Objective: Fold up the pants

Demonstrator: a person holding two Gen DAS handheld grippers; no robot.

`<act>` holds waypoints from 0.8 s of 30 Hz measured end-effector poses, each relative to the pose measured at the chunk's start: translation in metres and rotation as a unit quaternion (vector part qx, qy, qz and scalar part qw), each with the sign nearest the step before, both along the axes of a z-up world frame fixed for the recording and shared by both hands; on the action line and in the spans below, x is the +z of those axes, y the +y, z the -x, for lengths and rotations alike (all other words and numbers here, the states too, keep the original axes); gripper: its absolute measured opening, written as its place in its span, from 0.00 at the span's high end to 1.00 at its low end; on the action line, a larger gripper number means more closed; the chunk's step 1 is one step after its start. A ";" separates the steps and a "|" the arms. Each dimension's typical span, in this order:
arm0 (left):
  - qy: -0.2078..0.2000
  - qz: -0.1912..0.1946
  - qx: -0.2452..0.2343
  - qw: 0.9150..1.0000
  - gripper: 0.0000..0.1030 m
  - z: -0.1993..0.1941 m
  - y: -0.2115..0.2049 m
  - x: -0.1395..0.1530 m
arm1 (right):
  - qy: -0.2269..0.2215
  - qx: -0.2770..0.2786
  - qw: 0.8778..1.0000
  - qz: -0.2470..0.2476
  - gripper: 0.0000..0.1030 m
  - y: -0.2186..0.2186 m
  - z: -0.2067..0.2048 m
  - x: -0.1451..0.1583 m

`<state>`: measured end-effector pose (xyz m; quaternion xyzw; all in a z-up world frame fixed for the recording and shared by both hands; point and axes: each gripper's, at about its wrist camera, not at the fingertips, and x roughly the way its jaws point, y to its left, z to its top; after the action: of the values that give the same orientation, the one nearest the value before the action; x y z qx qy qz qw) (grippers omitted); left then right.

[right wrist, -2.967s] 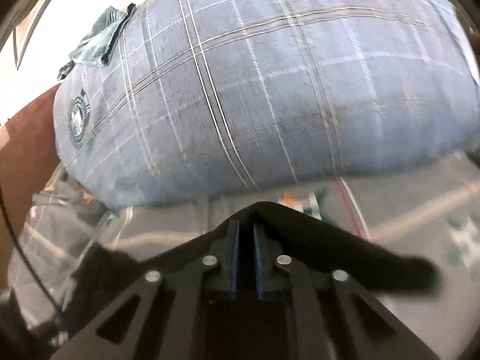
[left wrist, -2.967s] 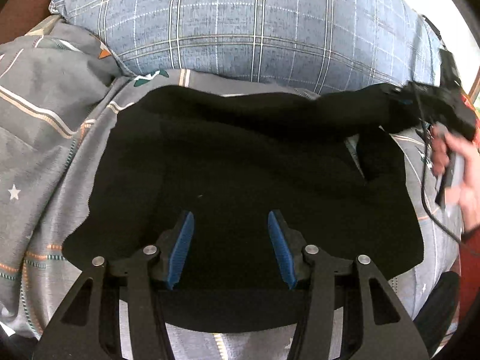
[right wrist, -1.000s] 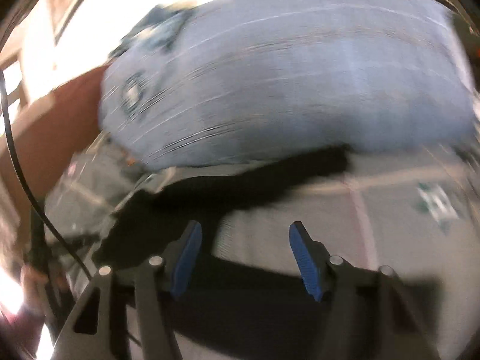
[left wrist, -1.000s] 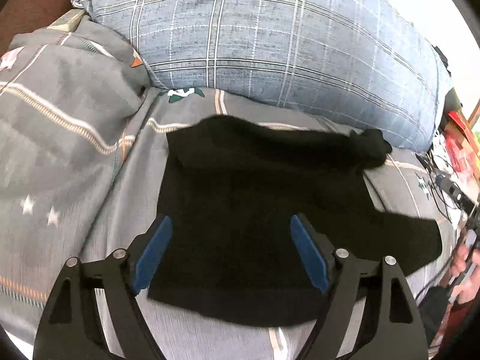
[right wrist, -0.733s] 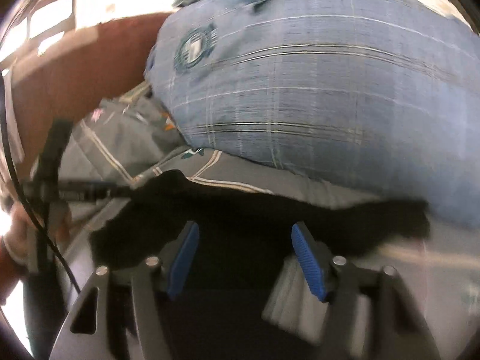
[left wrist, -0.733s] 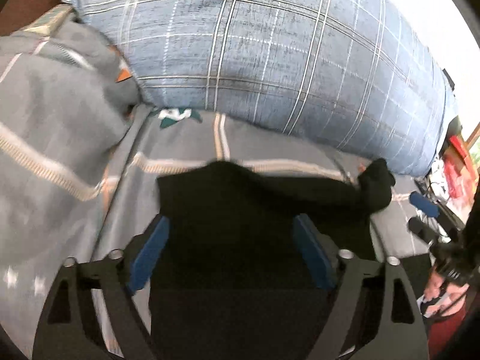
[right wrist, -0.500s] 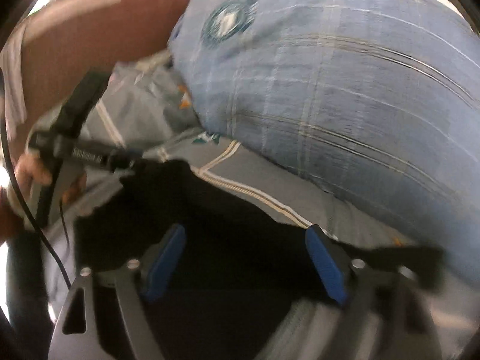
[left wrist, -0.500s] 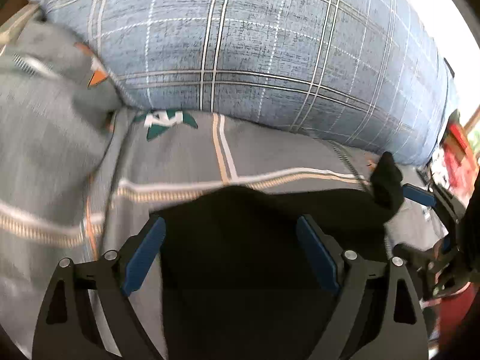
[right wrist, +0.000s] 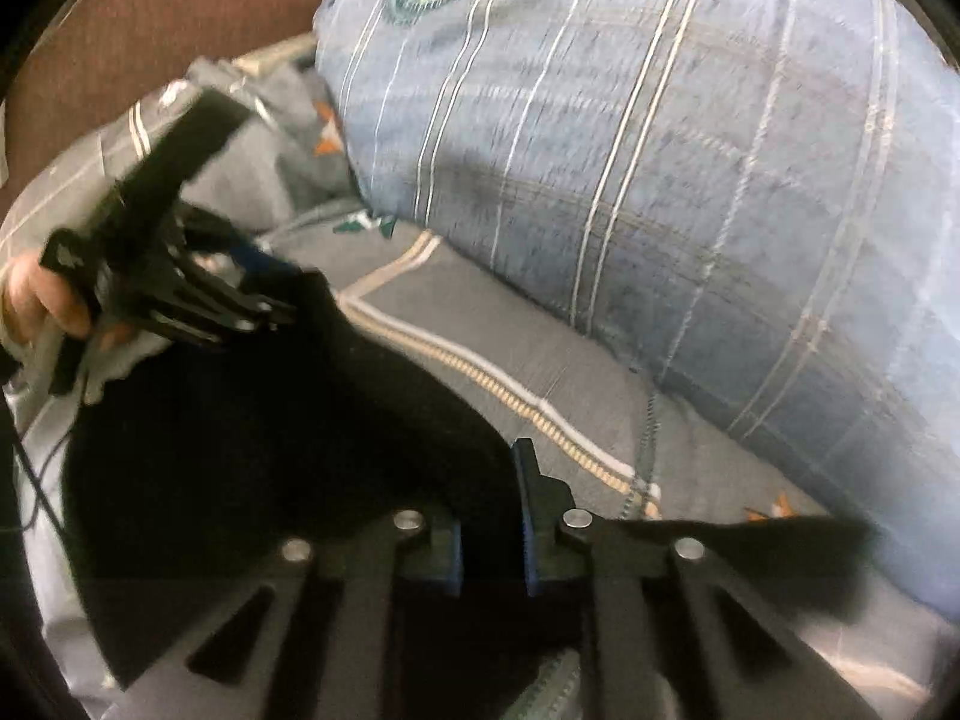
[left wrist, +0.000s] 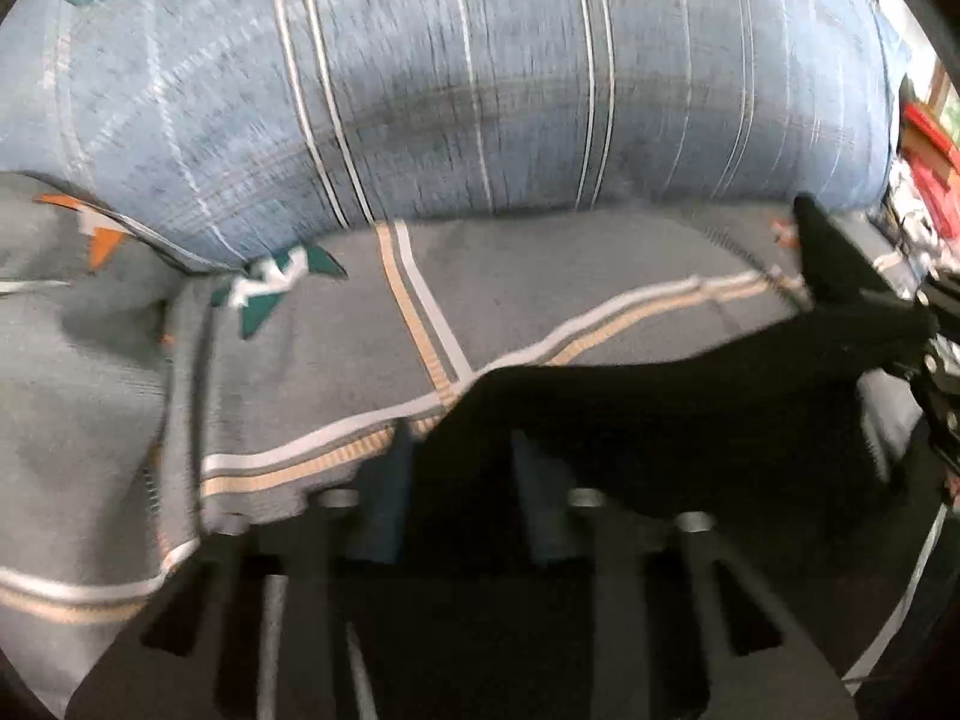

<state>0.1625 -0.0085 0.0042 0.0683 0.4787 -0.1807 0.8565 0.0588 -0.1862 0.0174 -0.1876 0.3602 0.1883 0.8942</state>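
two claws, one black edge — both corners pinched

two claws have just been closing, and each now has dark cloth between its pads. the left claw [left wrist: 459,480] pinches the far left corner of the black pants [left wrist: 660,420], the fabric rising out from between its blue pads; blur softens the tips, but the cloth plainly sits in the gap. the right claw [right wrist: 489,516] is pressed together on the far right part of the same edge, with a loose tail of cloth trailing off to its right

the pants lie on the grey striped bedsheet [left wrist: 360,330], just in front of the big blue checked pillow [left wrist: 480,90]. from the right wrist view the left claw [right wrist: 264,306] and the hand [right wrist: 42,294] holding it show at the other end of the edge, cloth caught at the tips

the relation that matters — the gripped edge runs side to side between the two claws, roughly along the foot of the pillow, while the rest of the garment spreads back toward the person, beneath and behind both claws. so the fold probably needs both hands to lift evenly and carry this far edge back toward the near one; neither hand looks nearer. the risk i'd guess at is uneven tension, since the right side has that slack tail
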 end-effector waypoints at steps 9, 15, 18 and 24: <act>-0.094 0.012 -0.014 0.995 0.87 0.131 0.023 0.060 | -0.070 0.010 0.997 -0.029 0.90 -0.010 0.127 0.047; 0.003 0.048 0.059 0.997 0.87 0.172 0.066 0.010 | 0.015 0.001 0.998 -0.058 0.90 0.002 0.190 -0.023; 0.018 0.101 0.076 0.992 0.83 0.185 0.083 0.012 | 0.041 -0.010 0.998 -0.041 0.87 0.007 0.195 -0.051; -0.018 0.155 0.099 0.983 0.25 0.192 0.093 0.035 | 0.046 -0.005 0.990 -0.135 0.61 -0.002 0.194 -0.020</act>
<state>-0.0293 0.0844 0.0393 -0.1092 0.4339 -0.1660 0.8788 -0.1349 -0.1883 -0.0027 -0.0546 0.3736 0.2390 0.8946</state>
